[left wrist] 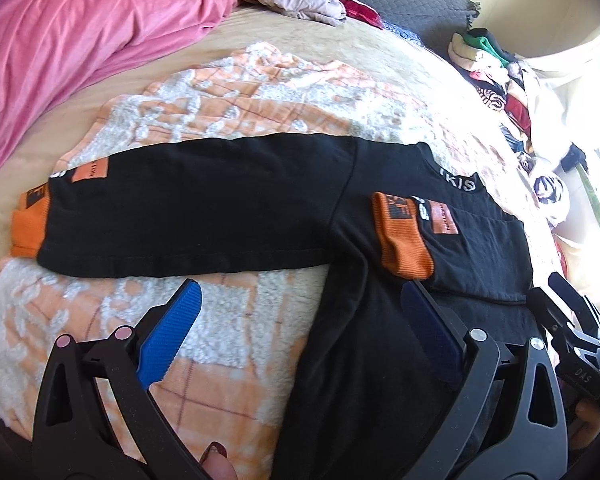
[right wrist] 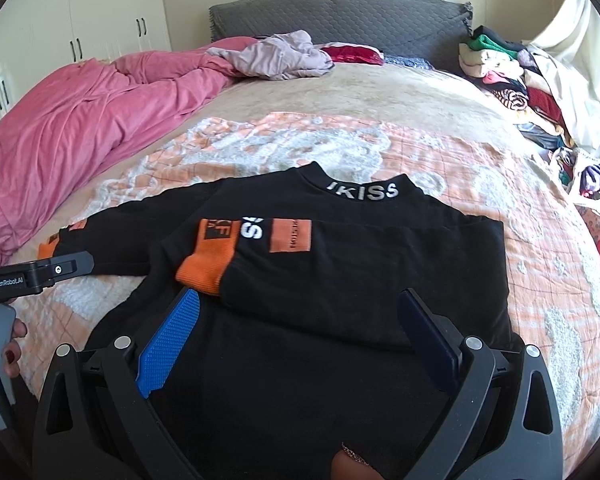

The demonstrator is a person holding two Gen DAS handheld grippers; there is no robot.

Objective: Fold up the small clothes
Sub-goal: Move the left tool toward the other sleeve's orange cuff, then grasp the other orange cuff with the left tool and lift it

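The left gripper [left wrist: 300, 320] hangs nearest the camera with its jaws spread wide and nothing between them: the blue pad [left wrist: 172, 336] sits over the orange-and-white fleece blanket [left wrist: 228, 316], the dark pad over the lower body of the black sweatshirt [left wrist: 364, 360]. The right gripper [right wrist: 300, 320] is likewise wide apart and empty, poised above the sweatshirt's [right wrist: 300, 360] body, just short of the sleeve that already lies folded across the chest, its orange cuff [right wrist: 206, 268] pointing toward the left side of that view.

Just beyond the left gripper lies what the next fold seems to turn on: the unfolded sleeve [left wrist: 204, 216]. Its long axis runs crosswise to the left gripper's pointing line, stretching from the shoulder out to the left of the view, where it ends in an orange cuff [left wrist: 30, 228] resting on the blanket. That cuff is well off to the left of the jaws, on the left hand's side; from the right wrist view it shows only as a small orange patch [right wrist: 50, 248] at the far left, behind the other tool's body. So the left hand is the nearer one for it, and would likely need to travel sideways along the sleeve to reach the cuff.

Farther on, the collar with white lettering [right wrist: 362, 190] faces away toward the headboard. Beyond it are a rumpled pink duvet [right wrist: 92, 120] and a pile of clothes [right wrist: 512, 80] at the bed's right edge.
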